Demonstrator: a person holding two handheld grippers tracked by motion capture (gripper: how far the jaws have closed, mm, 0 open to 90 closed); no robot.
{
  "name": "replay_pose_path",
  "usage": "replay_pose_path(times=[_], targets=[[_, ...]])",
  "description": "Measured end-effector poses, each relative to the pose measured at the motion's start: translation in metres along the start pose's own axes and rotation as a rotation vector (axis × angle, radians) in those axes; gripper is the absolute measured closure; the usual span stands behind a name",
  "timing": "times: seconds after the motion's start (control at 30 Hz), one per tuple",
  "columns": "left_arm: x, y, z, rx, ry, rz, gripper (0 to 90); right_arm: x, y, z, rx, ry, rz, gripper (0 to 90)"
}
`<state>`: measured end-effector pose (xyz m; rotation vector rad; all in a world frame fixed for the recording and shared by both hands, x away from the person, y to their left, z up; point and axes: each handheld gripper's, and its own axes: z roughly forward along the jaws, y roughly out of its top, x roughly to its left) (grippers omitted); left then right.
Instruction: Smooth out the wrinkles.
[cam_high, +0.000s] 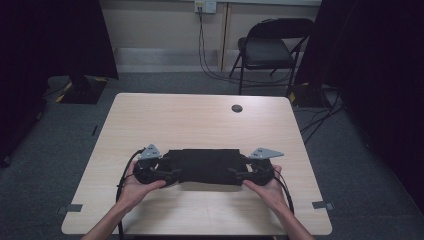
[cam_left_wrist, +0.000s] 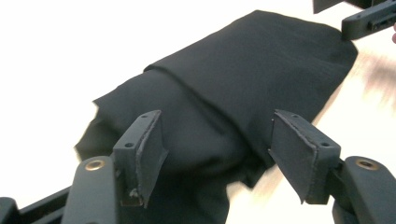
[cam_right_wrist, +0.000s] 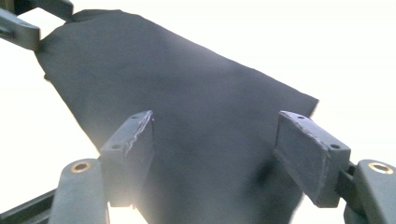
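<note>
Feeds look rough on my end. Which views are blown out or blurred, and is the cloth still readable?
High view: dim but even, black cloth a flat dark shape on the table. Left gripper view: tabletop overexposed to white, motion blur at right, cloth folds readable between the open left tongs. Right gripper view: tabletop blown out, glare hazes the cloth between the open right tongs.

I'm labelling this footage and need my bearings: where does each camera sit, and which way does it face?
High view: above the person's side, looking forward and down on the table; forearms, left gripper and right gripper show.
Left gripper view: rides the left gripper, looking along open jaws over the black cloth.
Right gripper view: rides the right gripper, facing the cloth's other end.
All share the cloth.
</note>
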<state>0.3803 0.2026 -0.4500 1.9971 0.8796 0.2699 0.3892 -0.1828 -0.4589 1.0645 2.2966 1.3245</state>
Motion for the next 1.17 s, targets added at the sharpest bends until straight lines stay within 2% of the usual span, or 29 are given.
replay_pose_path(times=[0.07,0.13,0.17,0.2,0.3,0.4,0.47,0.5,0.57,0.63,0.7,0.77,0.8,0.87,0.9,0.93,1.17], targets=[[0.008,-0.004,-0.01,0.005,0.029,-0.003,33.4,-0.005,0.0,-0.013,-0.016,-0.037,0.009,26.8],[0.016,-0.011,-0.019,0.014,0.086,-0.018,33.3,-0.011,-0.002,-0.027,-0.034,-0.068,0.032,26.6],[0.021,-0.014,-0.022,0.036,0.119,-0.022,33.5,-0.014,-0.004,-0.033,-0.04,-0.083,0.046,26.6],[0.025,-0.018,-0.026,0.053,0.15,-0.03,34.5,-0.017,-0.007,-0.038,-0.034,-0.097,0.051,26.4],[0.04,-0.03,-0.034,0.092,0.204,-0.057,35.3,-0.028,-0.02,-0.05,-0.004,-0.136,0.087,24.7],[0.051,-0.043,-0.038,0.14,0.247,-0.065,35.0,-0.043,-0.036,-0.058,0.032,-0.192,0.121,23.9],[0.057,-0.052,-0.039,0.174,0.312,-0.057,33.9,-0.054,-0.047,-0.061,0.063,-0.232,0.136,23.3],[0.061,-0.055,-0.039,0.198,0.326,-0.065,33.8,-0.059,-0.052,-0.061,0.081,-0.234,0.155,22.2],[0.067,-0.061,-0.038,0.221,0.321,-0.077,32.9,-0.063,-0.058,-0.06,0.126,-0.257,0.153,21.4],[0.07,-0.065,-0.039,0.225,0.328,-0.091,32.5,-0.065,-0.063,-0.057,0.154,-0.253,0.147,20.0],[0.072,-0.068,-0.039,0.208,0.339,-0.104,27.7,-0.065,-0.067,-0.053,0.189,-0.274,0.142,19.0],[0.072,-0.07,-0.039,0.183,0.338,-0.11,26.2,-0.066,-0.07,-0.051,0.196,-0.289,0.145,18.5],[0.072,-0.072,-0.039,0.171,0.345,-0.112,25.5,-0.065,-0.07,-0.05,0.199,-0.315,0.139,17.5],[0.071,-0.077,-0.038,0.127,0.347,-0.112,23.2,-0.065,-0.072,-0.048,0.188,-0.335,0.145,15.4],[0.071,-0.08,-0.037,0.101,0.35,-0.098,21.3,-0.063,-0.073,-0.047,0.181,-0.356,0.125,14.2],[0.072,-0.081,-0.037,0.093,0.344,-0.095,19.9,-0.063,-0.076,-0.046,0.149,-0.352,0.114,14.0],[0.072,-0.08,-0.036,0.092,0.352,-0.101,19.3,-0.062,-0.076,-0.046,0.146,-0.362,0.125,14.0]])
